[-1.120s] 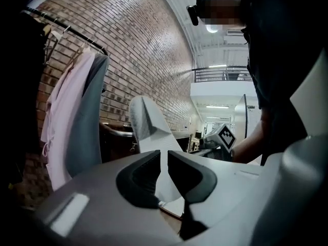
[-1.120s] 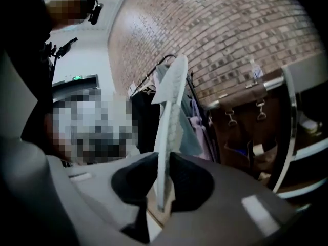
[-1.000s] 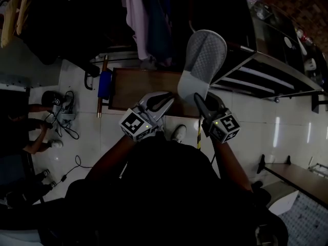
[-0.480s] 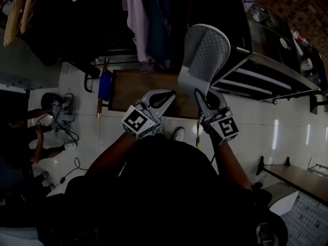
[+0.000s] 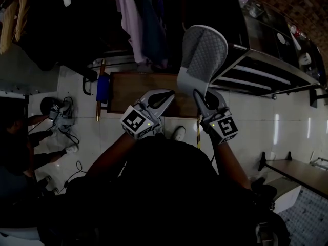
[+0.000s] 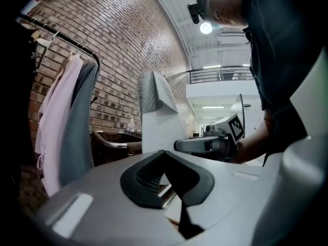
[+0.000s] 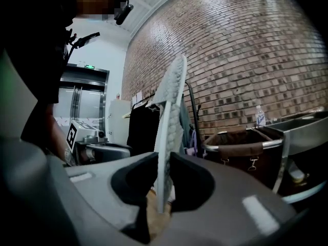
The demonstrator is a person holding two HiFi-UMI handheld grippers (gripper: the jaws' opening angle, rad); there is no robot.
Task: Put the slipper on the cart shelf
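A grey quilted slipper [image 5: 204,55] stands upright, sole edge-on, with my right gripper [image 5: 199,94] shut on its heel end. In the right gripper view the slipper [image 7: 171,111] rises straight from between the two pads of that gripper [image 7: 164,163]. The metal cart [image 5: 266,68] with its dark shelves lies just to the right of the slipper, and one shelf edge [image 7: 302,122] shows in the right gripper view. My left gripper [image 5: 165,97] hovers beside the right one, shut with nothing in it [image 6: 171,173]. From the left gripper view the slipper [image 6: 154,117] stands ahead.
A brown laundry hamper [image 7: 241,137] stands beside the cart, with a water bottle [image 7: 261,116] on top. Hanging clothes [image 5: 138,19] fill a rack ahead. A low wooden board [image 5: 133,88] lies below the grippers. A person [image 5: 20,142] crouches at the left by some cables.
The slipper and both grippers have hardly moved; the slipper sits slightly higher in the view. The person at the left has shifted on the floor.
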